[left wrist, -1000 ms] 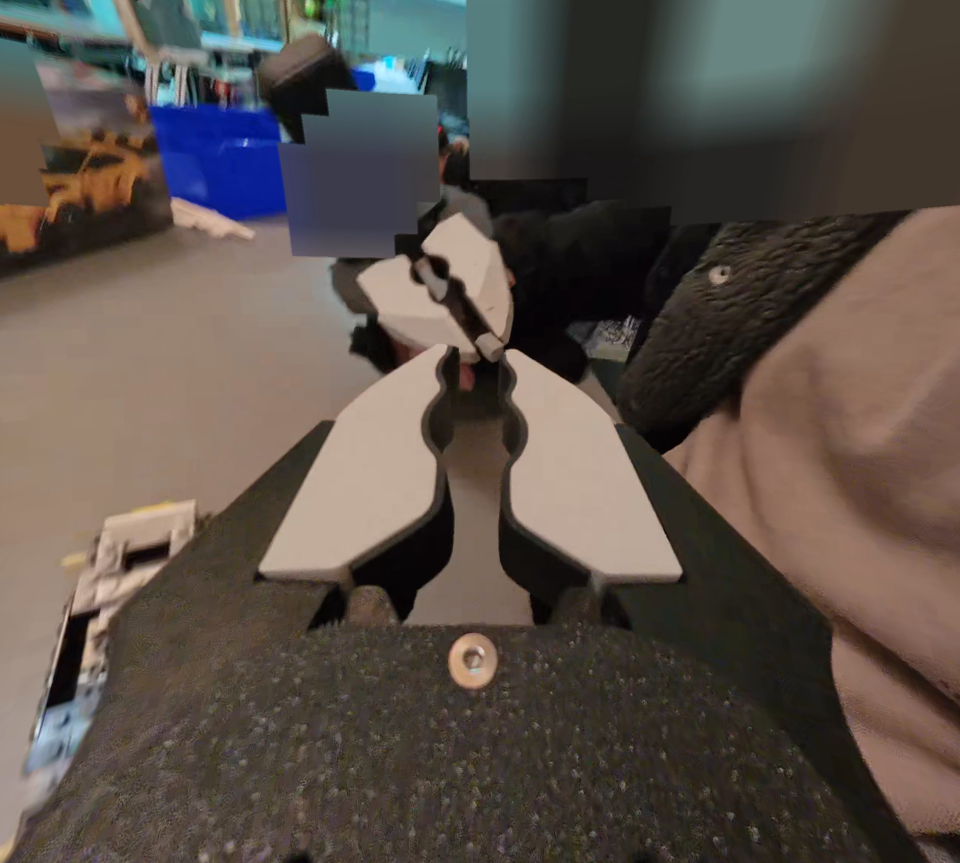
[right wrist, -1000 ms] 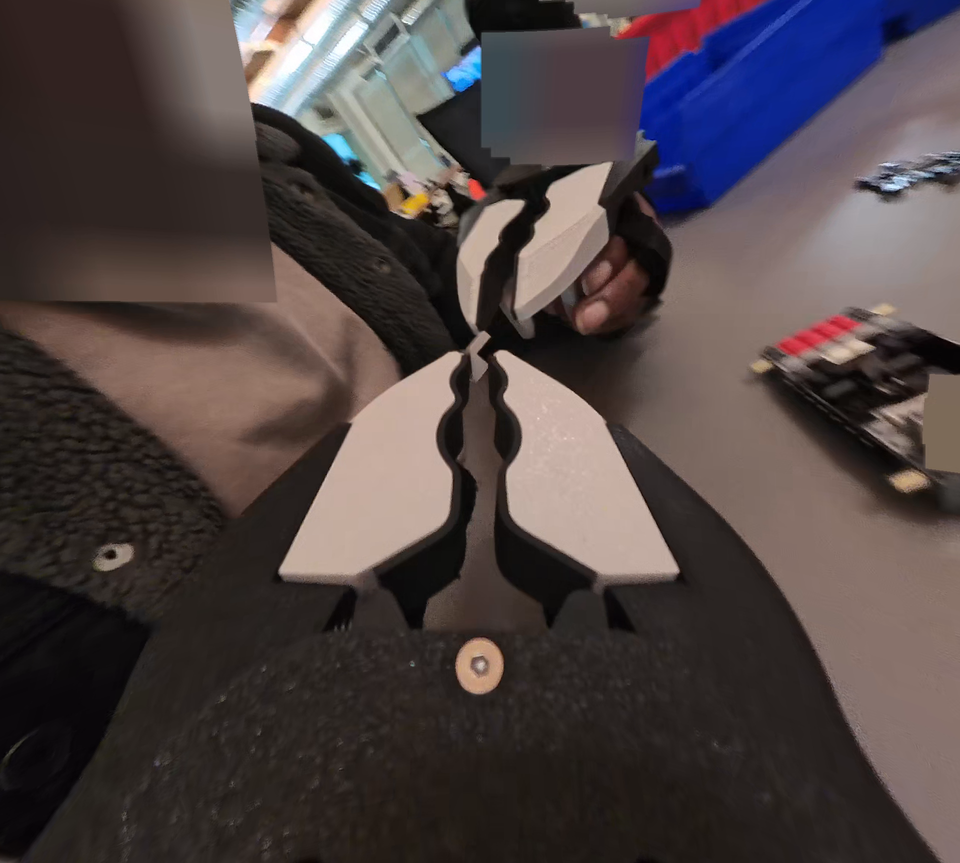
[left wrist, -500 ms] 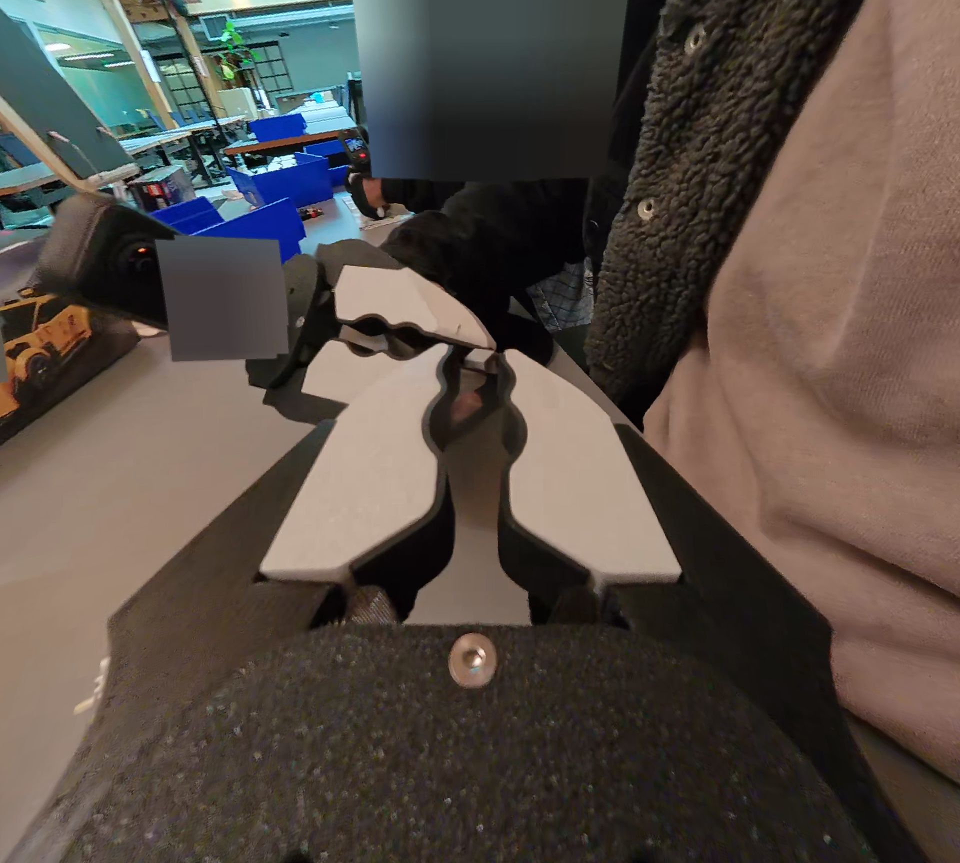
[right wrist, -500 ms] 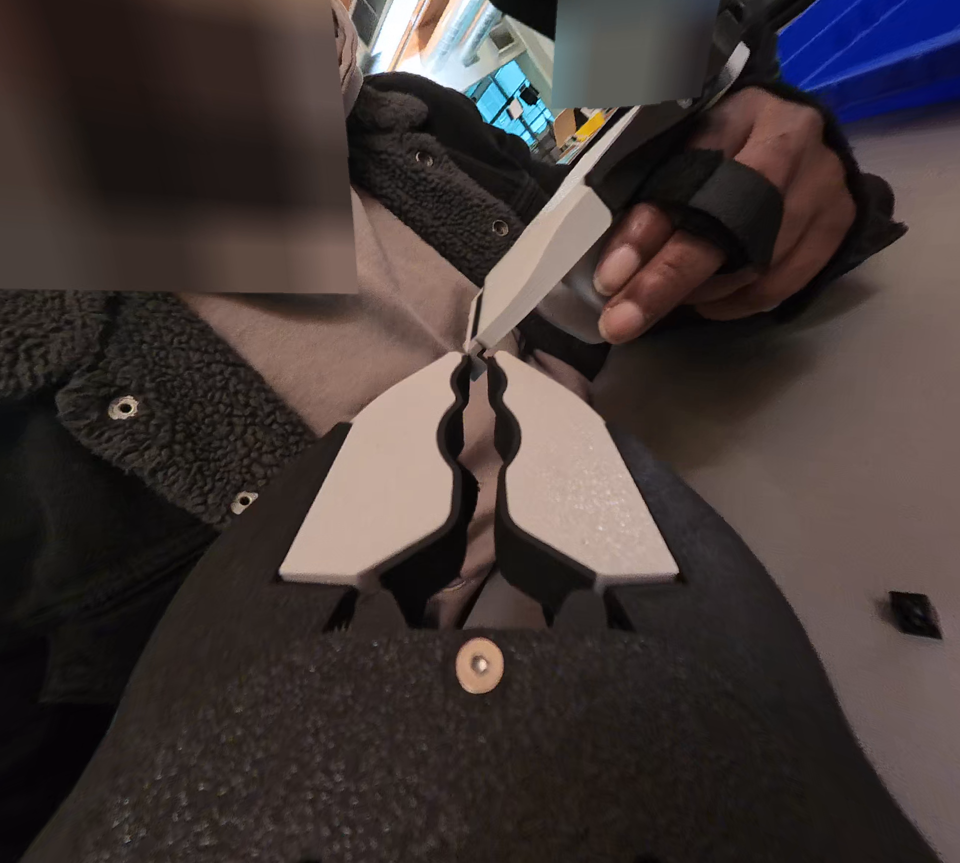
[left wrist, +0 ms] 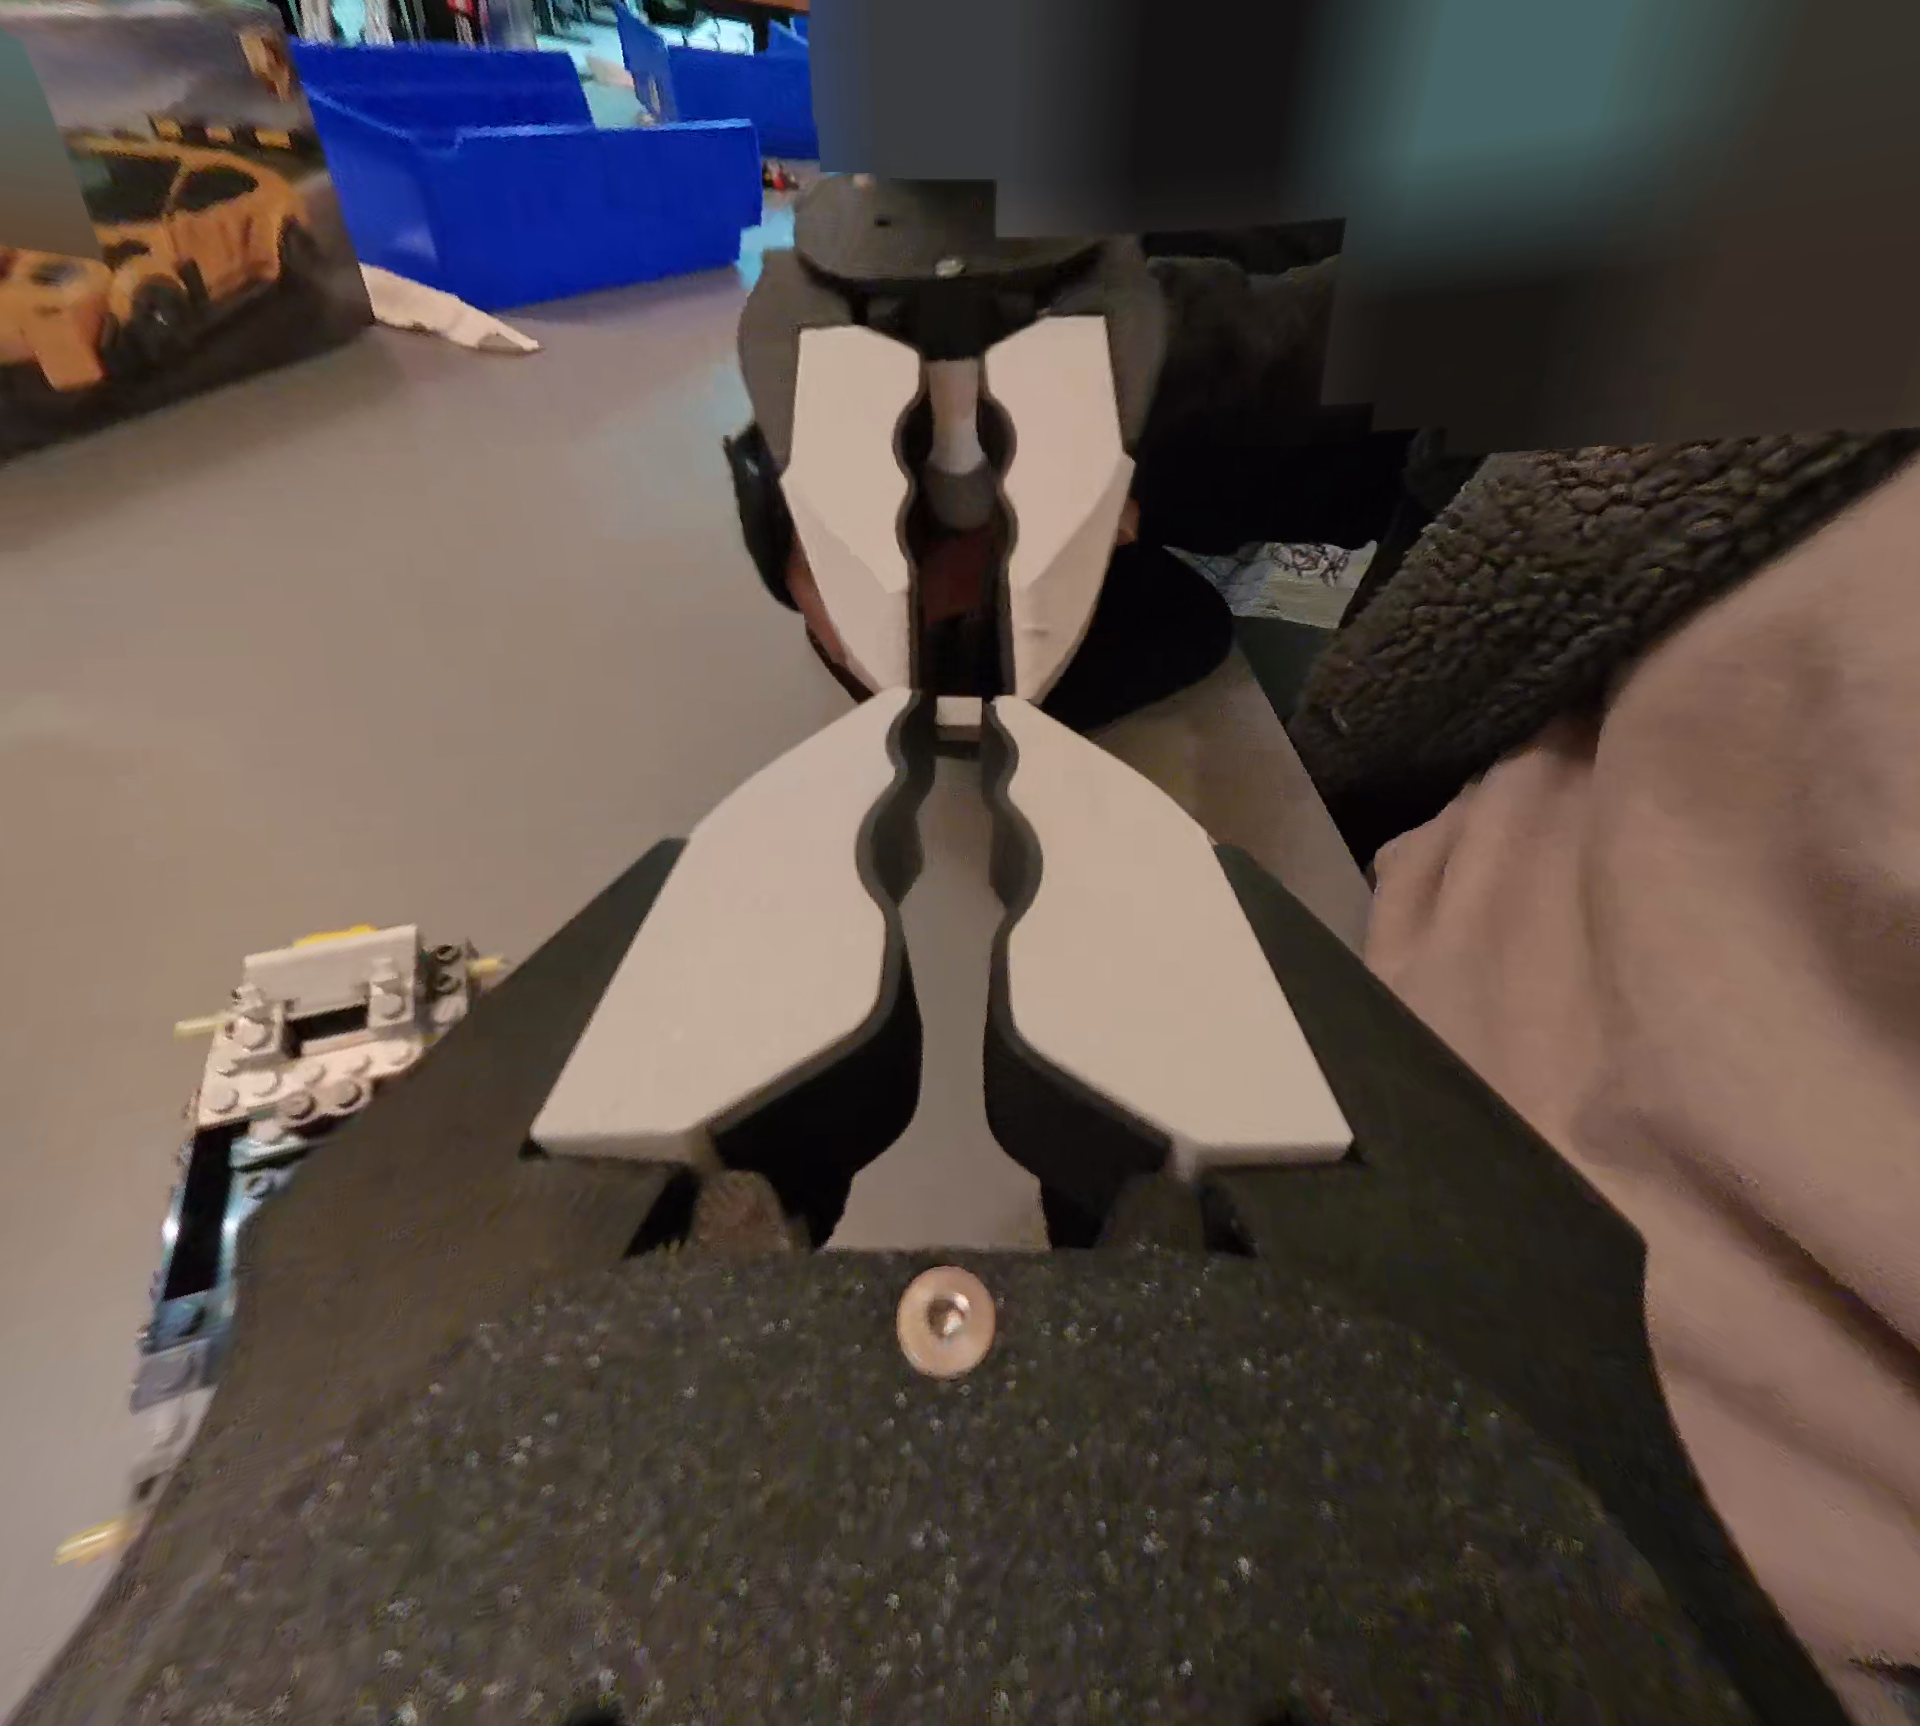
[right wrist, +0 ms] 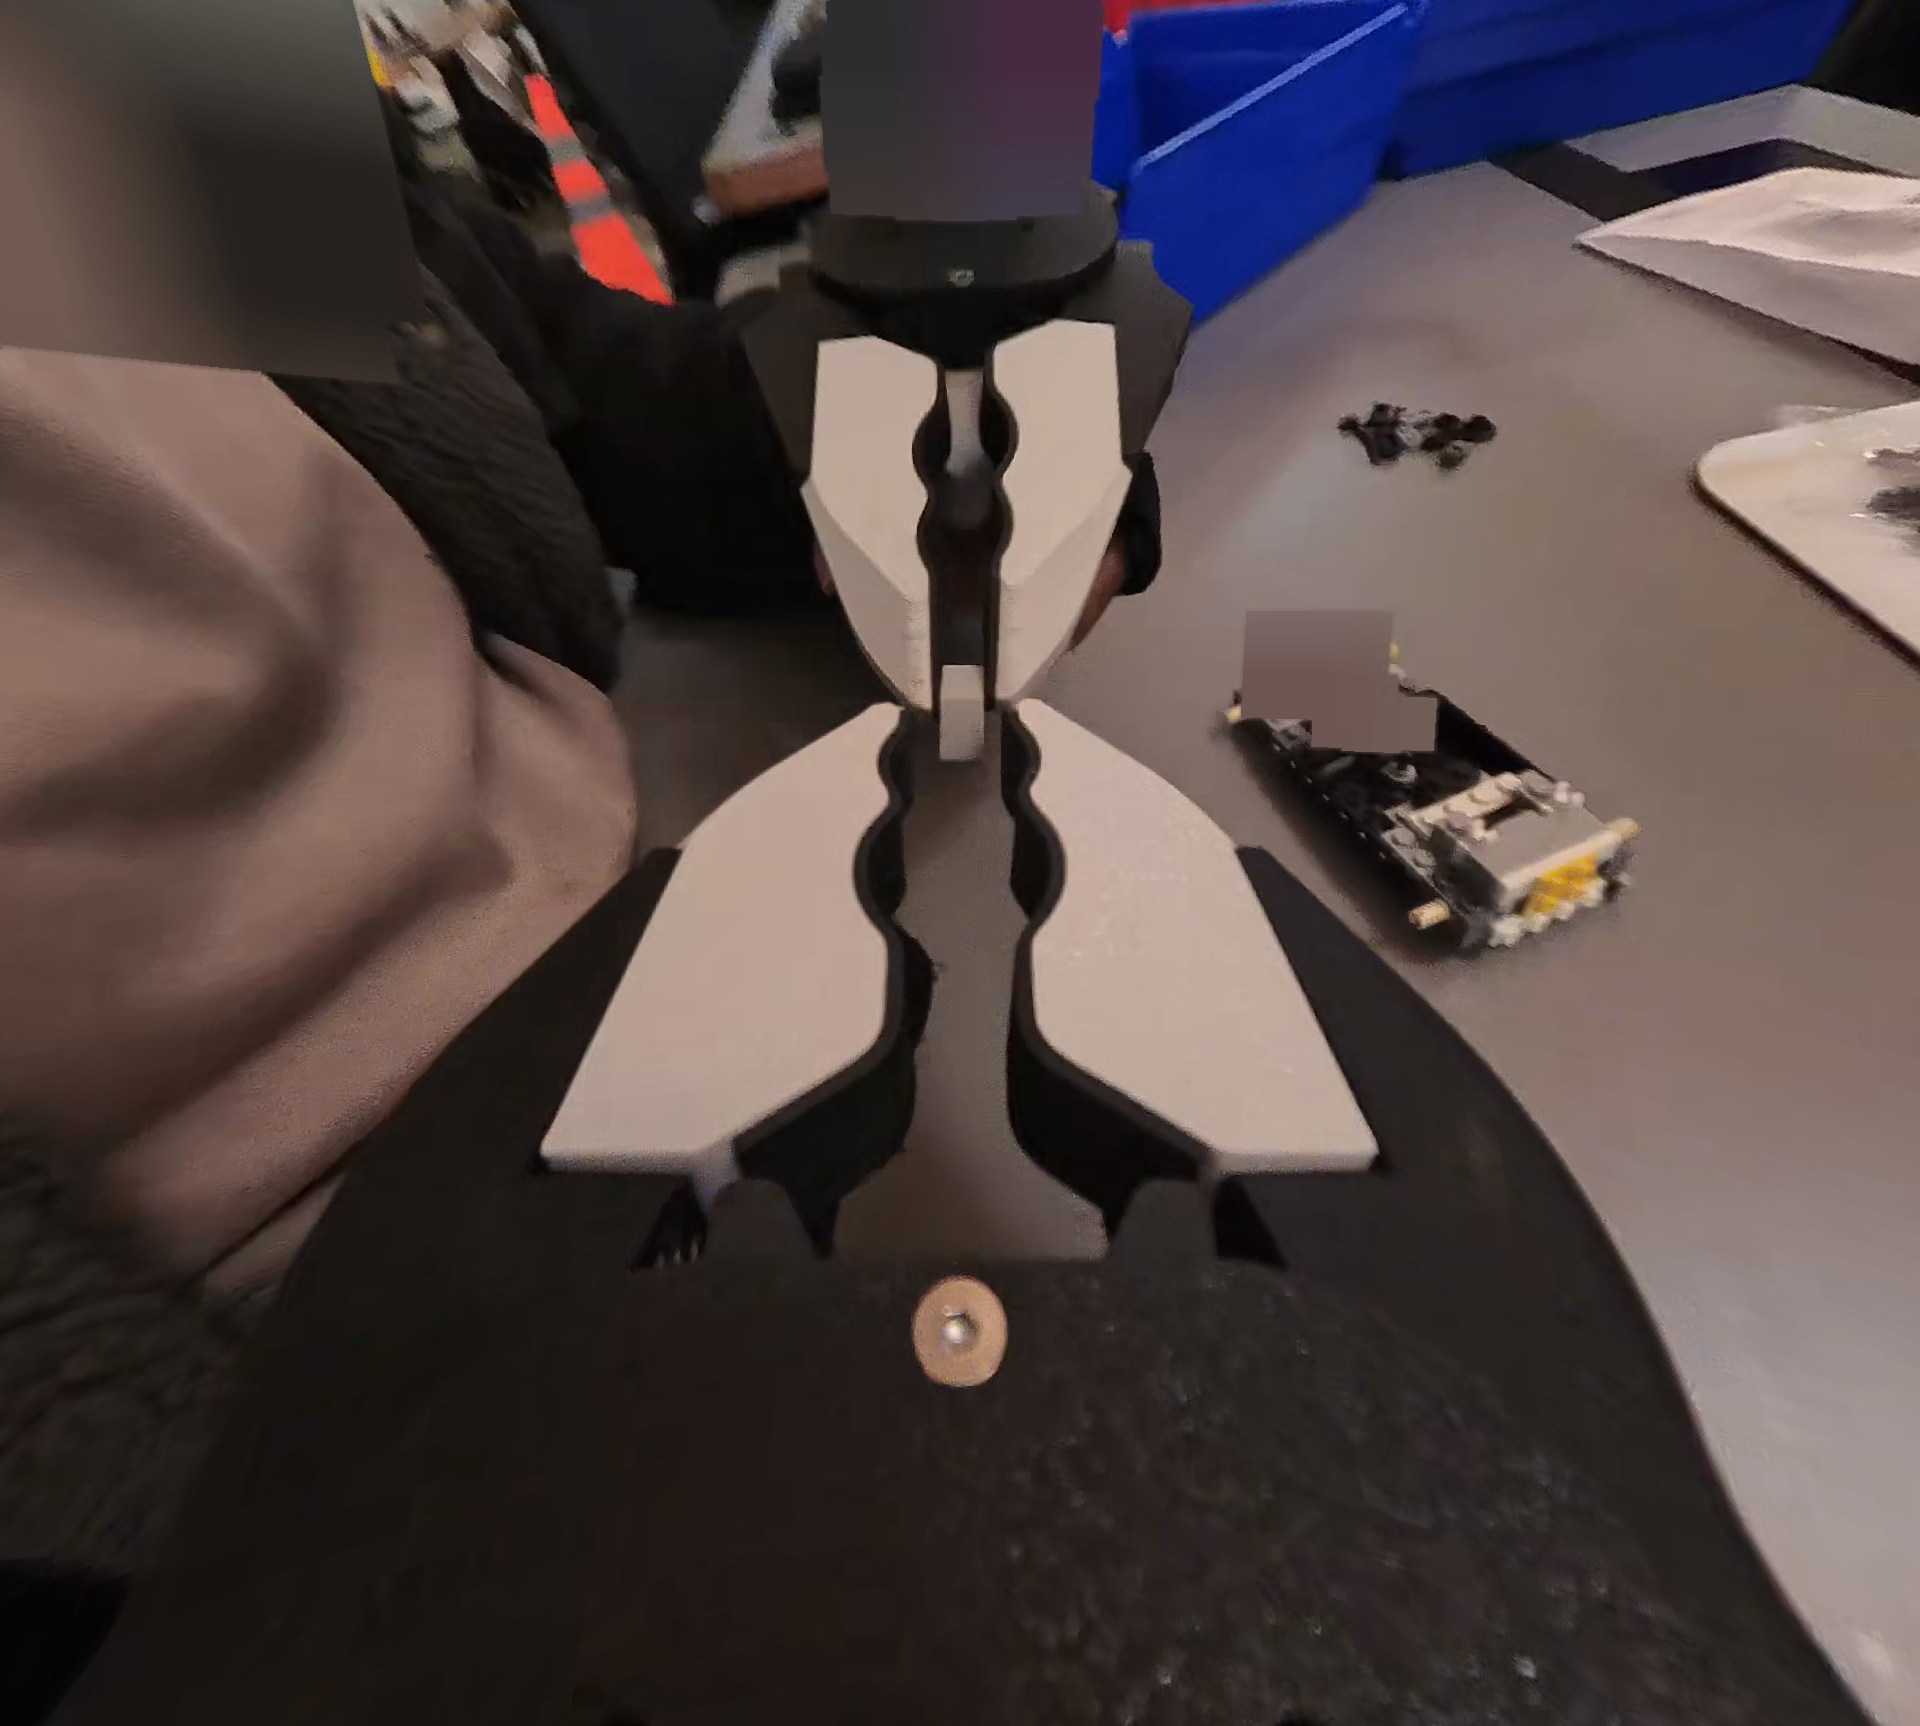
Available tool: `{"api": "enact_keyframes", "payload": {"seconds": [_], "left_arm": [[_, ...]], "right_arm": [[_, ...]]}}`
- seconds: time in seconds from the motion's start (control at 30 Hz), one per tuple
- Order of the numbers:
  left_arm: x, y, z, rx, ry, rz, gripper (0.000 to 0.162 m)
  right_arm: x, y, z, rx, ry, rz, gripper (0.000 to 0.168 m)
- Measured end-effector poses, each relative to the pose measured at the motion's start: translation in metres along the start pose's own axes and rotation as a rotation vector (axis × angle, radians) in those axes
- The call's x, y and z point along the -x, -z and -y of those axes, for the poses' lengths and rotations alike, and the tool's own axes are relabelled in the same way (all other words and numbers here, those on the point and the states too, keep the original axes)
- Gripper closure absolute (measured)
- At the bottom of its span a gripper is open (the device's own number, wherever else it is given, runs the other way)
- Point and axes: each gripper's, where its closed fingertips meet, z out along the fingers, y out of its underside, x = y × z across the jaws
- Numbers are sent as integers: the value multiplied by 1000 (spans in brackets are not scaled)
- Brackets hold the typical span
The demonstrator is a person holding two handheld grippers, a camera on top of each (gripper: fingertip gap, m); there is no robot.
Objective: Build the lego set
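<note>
Grey table is carrying a half-hidden lego chassis at 3 o'clock; left gripper is pinching a white brick; right gripper jaws slightly apart, grip unclear.

Both views are evenly lit by soft indoor light, with faint shadows on the matte grey tabletop. Wide-angle distortion bends the edges; the glossy blue plastic bins and background are soft, and the foreground black textured gripper housing is slightly blurred.

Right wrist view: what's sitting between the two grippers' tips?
A small light grey brick, bridging the tips of the right gripper and the left gripper. It is clearest in the right wrist view.
</note>
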Motion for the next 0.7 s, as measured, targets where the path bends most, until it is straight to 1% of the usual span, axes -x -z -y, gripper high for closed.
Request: {"api": "enact_keyframes", "payload": {"seconds": [0.07, 0.13, 0.27, 0.43, 0.5, 0.63, 0.7], "left_arm": [[1, -2, -5, 29, 23, -1, 154], [-1, -2, -6, 41, 29, -9, 154], [-5, -5, -11, 78, 28, -27, 154], [-7, -5, -13, 87, 50, -44, 154], [-6, -5, -14, 81, 68, -54, 154], [-7, -5, -10, 42, 117, -82, 154], [-3, -1, -5, 7, 154, -83, 145]], "right_arm": [[-1, -2, -5, 41, 12, -29, 153], [0, -1, -9, 73, 1, -15, 160], [3, -3, -16, 147, 20, 5, 159], [5, -4, -19, 168, 13, 28, 161], [5, -4, -19, 150, 27, 17, 161], [6, -3, -17, 64, -5, 20, 162], [3, -2, -17, 9, -54, 14, 162]]}}
